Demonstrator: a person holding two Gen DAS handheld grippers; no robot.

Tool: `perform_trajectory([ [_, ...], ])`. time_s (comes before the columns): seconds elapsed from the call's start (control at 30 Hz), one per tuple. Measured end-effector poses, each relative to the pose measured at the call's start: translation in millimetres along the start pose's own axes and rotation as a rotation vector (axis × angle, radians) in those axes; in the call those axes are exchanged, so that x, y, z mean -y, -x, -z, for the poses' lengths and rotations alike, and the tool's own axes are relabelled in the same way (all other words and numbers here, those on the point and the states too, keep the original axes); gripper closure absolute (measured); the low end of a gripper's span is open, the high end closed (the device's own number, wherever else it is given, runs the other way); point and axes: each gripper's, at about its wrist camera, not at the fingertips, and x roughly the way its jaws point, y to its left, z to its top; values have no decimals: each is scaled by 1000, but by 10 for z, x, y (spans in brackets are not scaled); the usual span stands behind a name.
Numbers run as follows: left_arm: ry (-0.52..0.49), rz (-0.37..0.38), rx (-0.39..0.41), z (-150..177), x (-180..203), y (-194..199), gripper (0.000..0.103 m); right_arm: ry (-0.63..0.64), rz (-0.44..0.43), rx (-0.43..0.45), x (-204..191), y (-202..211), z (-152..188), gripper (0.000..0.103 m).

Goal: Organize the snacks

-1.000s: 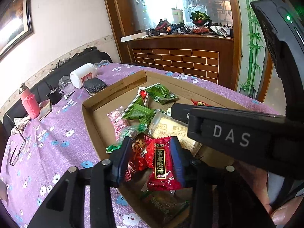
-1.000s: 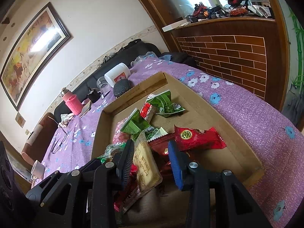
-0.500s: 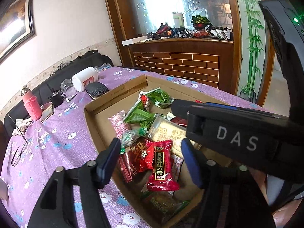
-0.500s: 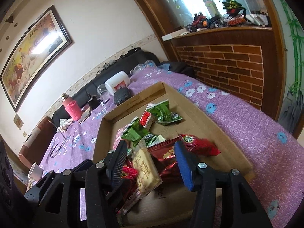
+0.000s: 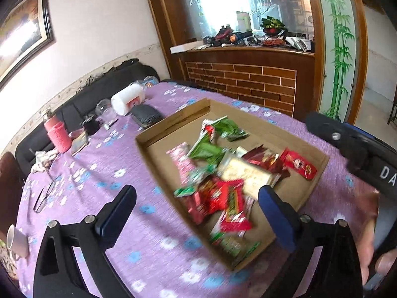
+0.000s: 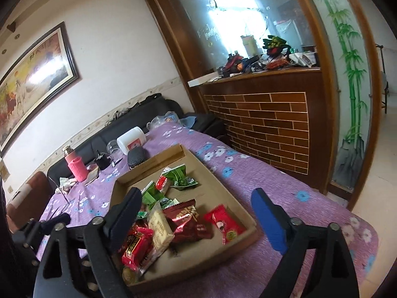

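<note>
A shallow cardboard tray (image 5: 173, 121) on the purple floral cloth holds a loose pile of snacks: red candy packets (image 5: 223, 201), a beige cracker packet (image 5: 245, 173), green packets (image 5: 208, 149) and a pink one (image 5: 183, 159). My left gripper (image 5: 197, 193) hovers above the tray's near corner, its jaws opening wide and gripping nothing. In the right wrist view the tray (image 6: 158, 159) shows a dark red packet (image 6: 186, 219), a red one (image 6: 224, 223) and the beige packet (image 6: 160, 226). My right gripper (image 6: 196, 195) hangs over them, jaws also opening and empty.
Beyond the tray stand a pink bottle (image 5: 57, 134), a white jar on its side (image 5: 127, 99), a glass (image 5: 104, 109) and a black pouch (image 5: 146, 115). Spectacles (image 5: 44, 196) and a cup (image 5: 17, 241) lie at the left. A brick-fronted counter (image 6: 260, 124) rises behind.
Both grippers have spread from nearly shut to wide, letting go of the packets between their pads. Both have lifted and drawn back from the pile, and the right one now looks more level.
</note>
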Motion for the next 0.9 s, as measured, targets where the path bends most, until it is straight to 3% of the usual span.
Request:
perform_trajectory([
  [0.2,60,-147,-81,192,-271,136,0,11,8,-65,-137,75,193,9],
  [0.37,158,-73,-61,452,-472,168,0,59,56,-38,-358,217,408,9],
  [0.53,136,-261,-48,519,-581,102,0,104,113,11,-504,245,493,4],
  [0.7,188,-240,-63,516,-715,97,0,108,154,-34,-591,73,519,4],
  [0.9,167,-258,-88,524,-683,-1,0,109,125,-67,-600,-6,520,4],
])
